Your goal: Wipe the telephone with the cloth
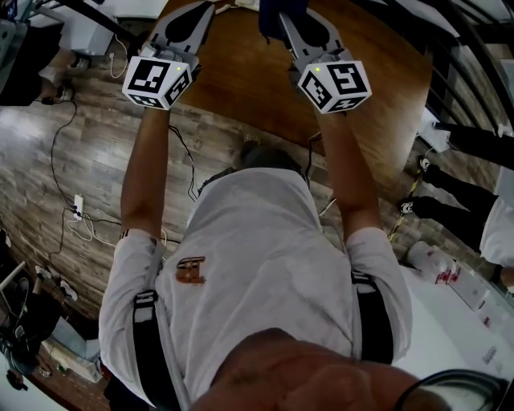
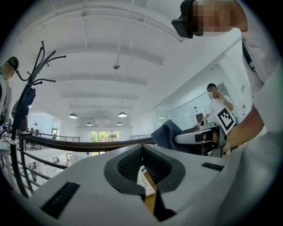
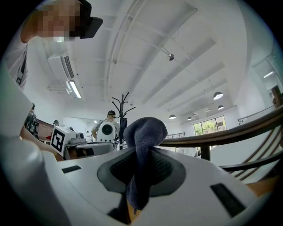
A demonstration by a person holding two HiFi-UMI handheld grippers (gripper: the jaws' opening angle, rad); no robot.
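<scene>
My right gripper (image 1: 299, 24) reaches level over the brown wooden table (image 1: 241, 80) and is shut on a dark blue cloth (image 1: 271, 14). In the right gripper view the cloth (image 3: 143, 130) bulges out above the closed jaws of the right gripper (image 3: 140, 154) and hangs down between them. My left gripper (image 1: 186, 22) is held beside it, shut, with nothing in it. In the left gripper view its jaws (image 2: 142, 152) meet, and only a white strip and some brown show through the slit. The cloth (image 2: 166, 134) also appears there at right. I cannot make out a telephone in any view.
A dark curved railing (image 2: 66, 143) and a coat rack (image 2: 31, 84) stand ahead. Cables (image 1: 72, 213) lie on the plank floor at left. People's legs (image 1: 462, 197) and a white table (image 1: 462, 301) are at right. A person (image 2: 216, 106) stands farther off.
</scene>
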